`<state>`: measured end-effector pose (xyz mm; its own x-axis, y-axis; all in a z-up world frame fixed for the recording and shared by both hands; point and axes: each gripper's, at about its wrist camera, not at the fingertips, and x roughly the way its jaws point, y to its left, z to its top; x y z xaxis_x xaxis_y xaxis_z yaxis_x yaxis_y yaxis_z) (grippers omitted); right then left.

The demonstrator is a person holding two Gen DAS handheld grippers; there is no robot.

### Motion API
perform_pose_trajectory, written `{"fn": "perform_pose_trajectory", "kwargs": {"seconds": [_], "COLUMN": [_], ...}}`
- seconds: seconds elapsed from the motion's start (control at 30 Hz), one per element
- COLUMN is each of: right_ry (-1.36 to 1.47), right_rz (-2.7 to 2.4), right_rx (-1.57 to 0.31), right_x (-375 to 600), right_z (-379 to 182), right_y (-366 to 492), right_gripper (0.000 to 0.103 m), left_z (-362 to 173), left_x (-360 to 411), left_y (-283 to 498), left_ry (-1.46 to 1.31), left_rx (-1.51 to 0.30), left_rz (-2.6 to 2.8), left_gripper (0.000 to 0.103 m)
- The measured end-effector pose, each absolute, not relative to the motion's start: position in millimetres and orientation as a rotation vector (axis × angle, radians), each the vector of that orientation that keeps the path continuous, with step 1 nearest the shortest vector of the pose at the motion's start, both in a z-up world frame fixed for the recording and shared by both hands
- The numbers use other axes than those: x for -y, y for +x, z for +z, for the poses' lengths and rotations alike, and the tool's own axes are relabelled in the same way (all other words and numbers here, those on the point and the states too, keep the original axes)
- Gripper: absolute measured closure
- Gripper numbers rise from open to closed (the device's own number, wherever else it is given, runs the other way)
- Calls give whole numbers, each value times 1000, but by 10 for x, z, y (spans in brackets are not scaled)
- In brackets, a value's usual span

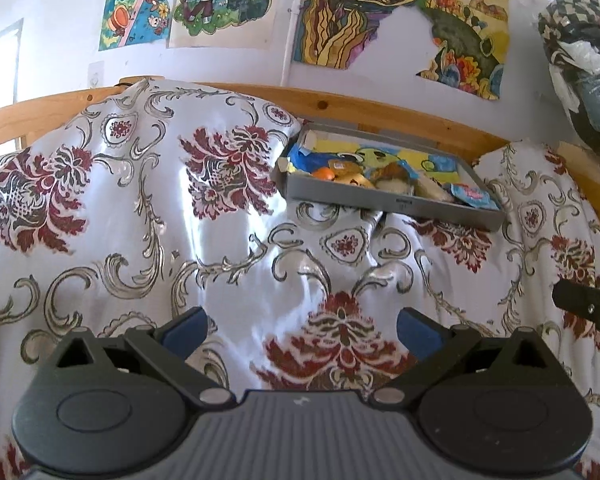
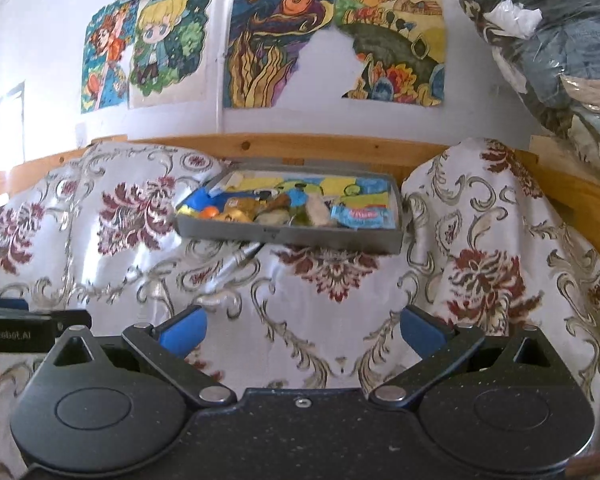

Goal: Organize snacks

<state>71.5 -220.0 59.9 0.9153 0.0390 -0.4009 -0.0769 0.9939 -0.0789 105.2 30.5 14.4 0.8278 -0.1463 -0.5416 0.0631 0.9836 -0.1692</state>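
The left gripper point(image 1: 302, 330) is hanging with its blue fingers point(image 1: 186, 330) spread wide and nothing between them, low over the patterned bedspread point(image 1: 140, 240). The right gripper point(image 2: 302, 332) is doing the same, jaws apart and empty, with the edge of the other tool showing at the far left of its view.

Ahead of both, well apart from the fingertips, a shallow grey tray point(image 1: 392, 204) is sitting on the bedspread against the wooden bed rail point(image 1: 340, 104), between two covered cushions. The snacks point(image 2: 284, 208) are lying crowded along its near wall: a blue wrapper point(image 2: 198, 202), a small orange piece point(image 2: 210, 212), brownish packets, and a light blue sachet point(image 2: 360, 216) at the right end.

The step in hand is probably the approach. It would go best by coming in over the near wall from above, picking one piece at the edge of the pile, such as the sachet, and closing on that wrapper alone. The tray looks tilted on soft bedding, so pressing down could tip it.
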Motion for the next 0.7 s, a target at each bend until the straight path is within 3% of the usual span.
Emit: {"fn": "perform_pose_trajectory", "kwargs": {"seconds": [0.7], "right_ry": [-54], "right_rz": [51], "right_rx": [-434], "right_x": [2295], "right_z": [455], "right_y": [745], "right_gripper": [1], "left_z": [72], "left_x": [-218], "left_y": [1013], "left_ry": [-116], "left_rx": [-611], "left_rz": [-108], "left_gripper": [0]}}
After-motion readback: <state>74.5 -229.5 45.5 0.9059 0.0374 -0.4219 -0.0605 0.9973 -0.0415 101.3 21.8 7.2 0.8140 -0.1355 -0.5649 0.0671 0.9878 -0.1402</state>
